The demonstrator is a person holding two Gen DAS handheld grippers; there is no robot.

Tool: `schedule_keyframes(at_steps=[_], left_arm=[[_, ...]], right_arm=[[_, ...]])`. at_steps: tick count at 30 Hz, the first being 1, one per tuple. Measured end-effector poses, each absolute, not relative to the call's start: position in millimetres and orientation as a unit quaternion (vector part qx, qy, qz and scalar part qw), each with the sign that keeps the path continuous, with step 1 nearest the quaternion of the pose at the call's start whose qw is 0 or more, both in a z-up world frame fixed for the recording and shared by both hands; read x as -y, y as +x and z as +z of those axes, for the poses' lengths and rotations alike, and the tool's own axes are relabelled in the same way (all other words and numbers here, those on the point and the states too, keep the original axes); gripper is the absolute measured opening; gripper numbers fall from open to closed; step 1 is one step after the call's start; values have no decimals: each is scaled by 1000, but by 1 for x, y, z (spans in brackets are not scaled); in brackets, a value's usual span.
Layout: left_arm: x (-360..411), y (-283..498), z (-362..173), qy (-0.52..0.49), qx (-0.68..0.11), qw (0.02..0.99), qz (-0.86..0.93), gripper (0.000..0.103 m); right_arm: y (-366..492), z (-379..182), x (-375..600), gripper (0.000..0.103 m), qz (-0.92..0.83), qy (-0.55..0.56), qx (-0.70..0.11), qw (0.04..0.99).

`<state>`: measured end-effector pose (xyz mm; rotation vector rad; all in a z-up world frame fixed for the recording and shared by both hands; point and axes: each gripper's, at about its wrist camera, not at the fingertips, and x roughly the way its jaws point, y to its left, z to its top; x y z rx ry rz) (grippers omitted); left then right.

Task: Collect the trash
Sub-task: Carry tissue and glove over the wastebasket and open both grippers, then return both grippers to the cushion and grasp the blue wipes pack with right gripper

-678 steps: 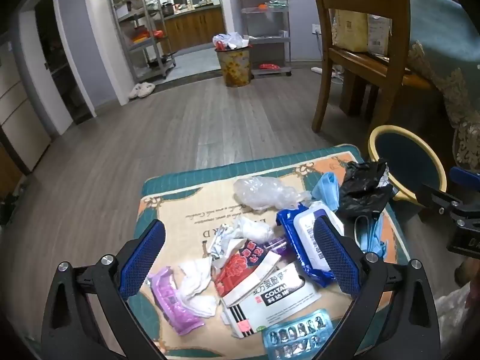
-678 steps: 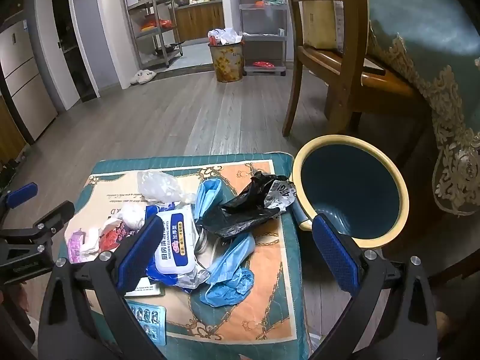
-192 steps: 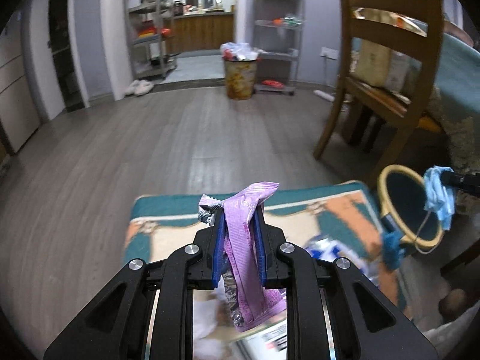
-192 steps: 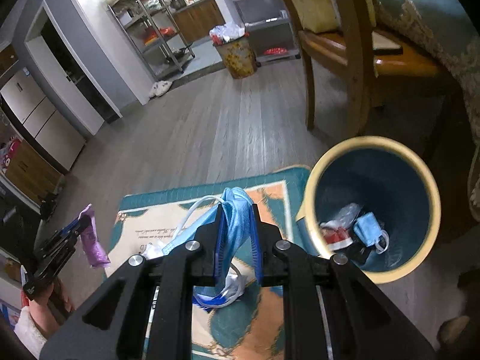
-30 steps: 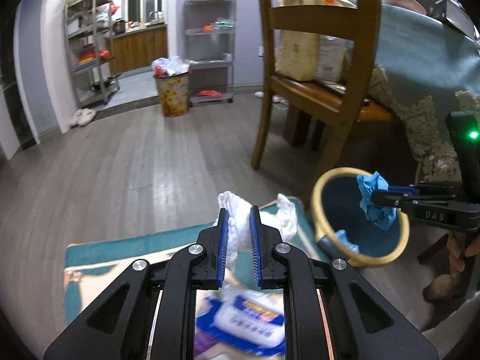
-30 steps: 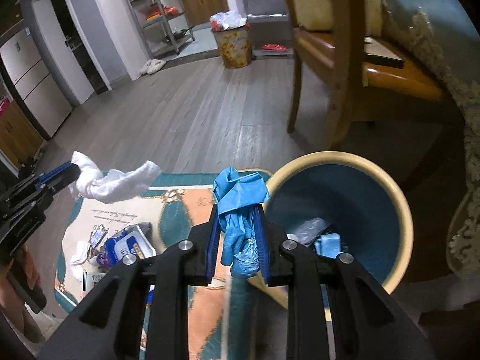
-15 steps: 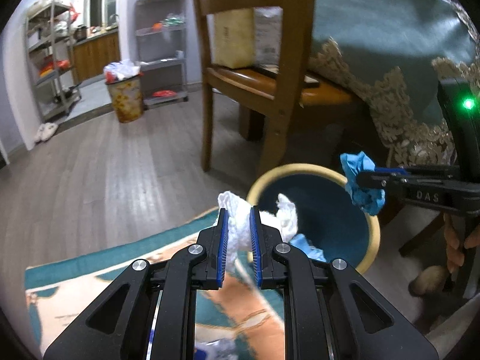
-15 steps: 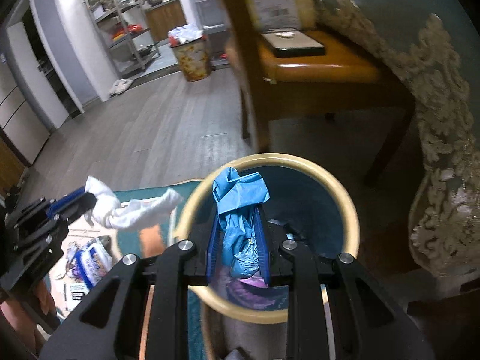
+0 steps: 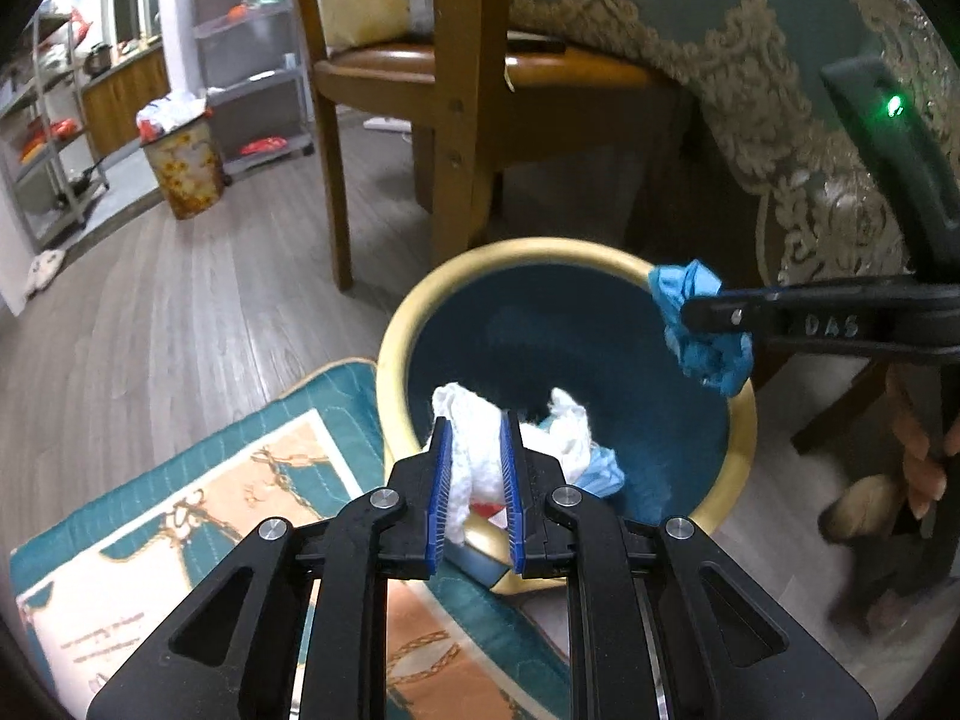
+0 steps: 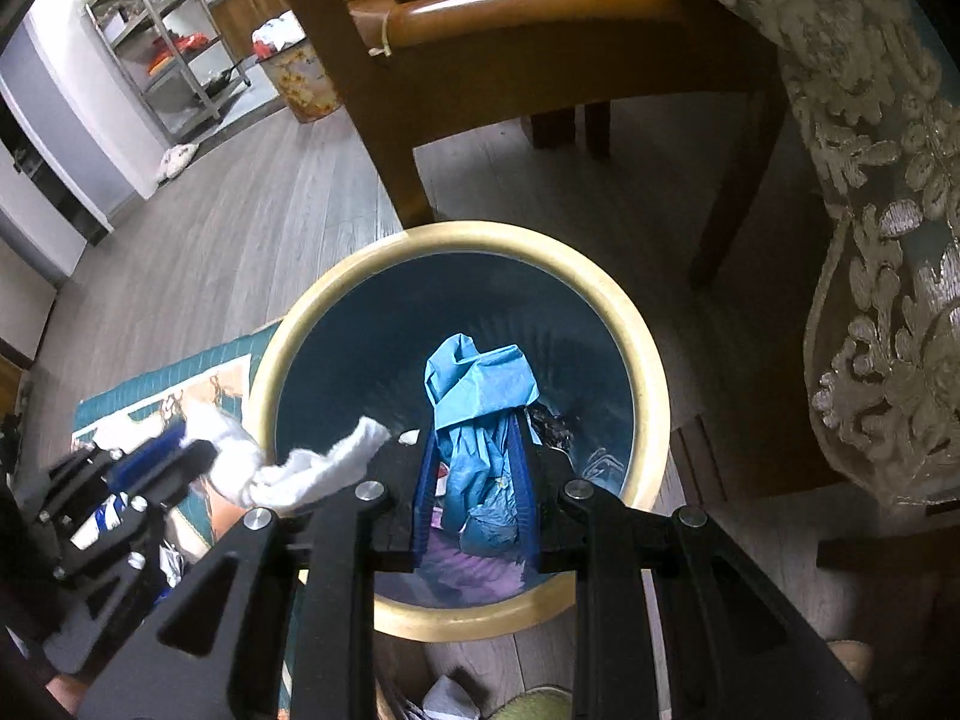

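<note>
Both tools moved over the bin (image 10: 651,396), trash inside.

Home dining area: wooden chair (image 9: 456,90), lace-edged tablecloth (image 9: 750,60), kitchen shelving (image 10: 174,42), plank floor (image 9: 180,312).

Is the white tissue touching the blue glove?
Apart. The left wrist view shows the white tissue in the left hand-held gripper, with open bin interior separating it from the blue glove.
</note>
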<state>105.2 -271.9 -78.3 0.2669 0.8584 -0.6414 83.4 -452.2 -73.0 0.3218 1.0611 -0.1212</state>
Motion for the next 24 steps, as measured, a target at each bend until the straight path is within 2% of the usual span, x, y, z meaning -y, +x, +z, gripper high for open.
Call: schedule_keyframes(at_steps=[4, 6, 24], left_arm=[[269, 108, -79, 115, -411, 853, -301, 28], [266, 109, -78, 110, -410, 854, -300, 29], [197, 100, -36, 106, -380, 881, -259, 30]], right_arm=[[84, -71, 453, 24, -60, 155, -498, 851], [83, -71, 454, 29, -61, 155, -496, 852], [90, -54, 415, 30, -41, 117, -490, 863]])
